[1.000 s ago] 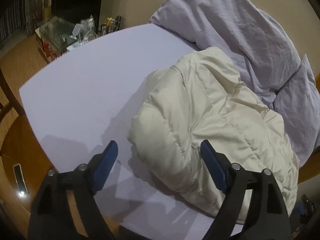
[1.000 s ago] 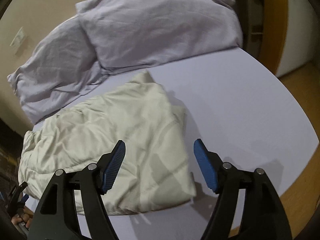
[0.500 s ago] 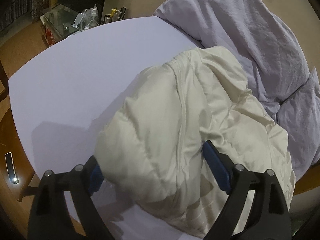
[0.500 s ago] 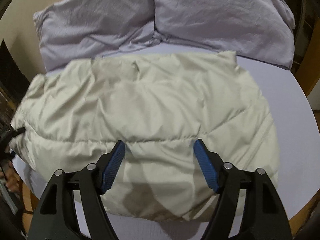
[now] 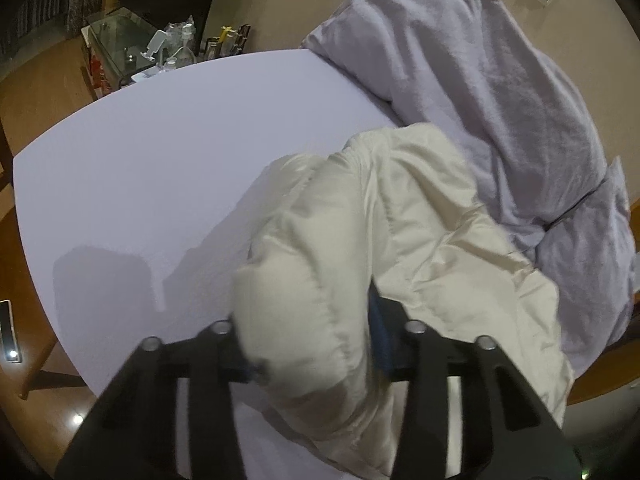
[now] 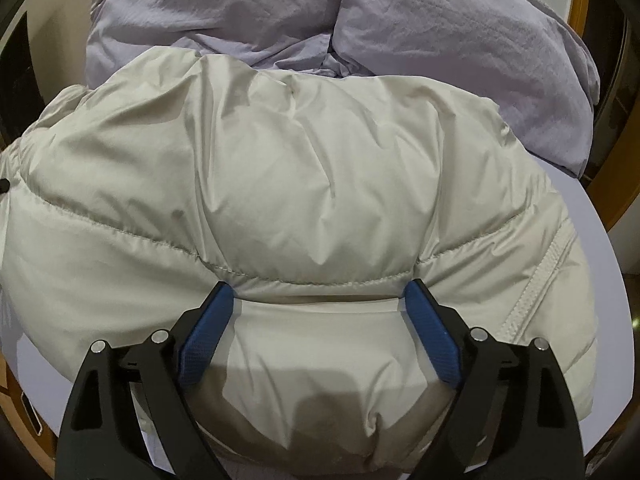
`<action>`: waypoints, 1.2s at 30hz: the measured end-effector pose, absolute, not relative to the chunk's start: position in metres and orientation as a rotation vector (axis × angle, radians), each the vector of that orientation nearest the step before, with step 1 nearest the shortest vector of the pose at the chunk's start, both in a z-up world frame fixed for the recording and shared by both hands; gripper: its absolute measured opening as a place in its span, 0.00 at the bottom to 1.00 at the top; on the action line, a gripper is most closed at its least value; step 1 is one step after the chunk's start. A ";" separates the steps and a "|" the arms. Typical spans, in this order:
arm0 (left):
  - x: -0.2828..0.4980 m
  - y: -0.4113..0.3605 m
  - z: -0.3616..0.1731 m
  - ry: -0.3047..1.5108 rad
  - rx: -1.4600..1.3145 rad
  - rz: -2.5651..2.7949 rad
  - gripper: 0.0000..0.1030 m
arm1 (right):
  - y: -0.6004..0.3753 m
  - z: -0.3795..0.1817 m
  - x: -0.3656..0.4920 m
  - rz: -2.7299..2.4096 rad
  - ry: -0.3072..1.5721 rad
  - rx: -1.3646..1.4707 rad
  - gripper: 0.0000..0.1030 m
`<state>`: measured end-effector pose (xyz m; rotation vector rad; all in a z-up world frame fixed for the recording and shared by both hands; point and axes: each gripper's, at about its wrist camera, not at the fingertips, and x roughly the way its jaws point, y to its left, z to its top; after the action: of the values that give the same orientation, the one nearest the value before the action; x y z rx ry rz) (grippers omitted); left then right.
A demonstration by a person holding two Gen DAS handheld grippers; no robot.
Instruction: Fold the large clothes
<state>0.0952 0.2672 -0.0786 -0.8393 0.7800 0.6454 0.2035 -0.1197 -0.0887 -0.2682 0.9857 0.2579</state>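
A cream puffer jacket (image 5: 400, 220) lies bunched on the lilac bed sheet (image 5: 160, 160). In the left wrist view a puffy corner of it fills the gap of my left gripper (image 5: 308, 316). Its jaws are closing and squeeze that bulge; the left pad is buried in the fabric. In the right wrist view the jacket (image 6: 304, 152) spreads wide, its zipper edge at the right. My right gripper (image 6: 318, 292) sits low on it with jaws opening wide. A quilted seam stretches between the blue pads (image 6: 432, 332), whose faces stay bare.
A rumpled lilac duvet (image 5: 480, 60) and pillow (image 6: 460, 40) lie behind the jacket against the wall. A glass side table (image 5: 120, 36) with bottles stands at the far left. A lit phone (image 5: 8, 336) rests on wood beside the bed's near left edge.
The left jaws went from wide apart to pinching the jacket's corner. The right gripper swung over the jacket, sank onto it, and its jaws spread wider.
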 end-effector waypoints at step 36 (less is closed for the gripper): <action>0.218 0.019 0.088 0.621 -0.496 -0.152 0.24 | -0.183 -0.053 0.193 0.206 0.958 -0.108 0.87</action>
<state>0.2184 0.0190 0.0877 -0.4956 0.6213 -0.1524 0.1926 -0.1834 -0.0535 -0.1080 0.9577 0.2056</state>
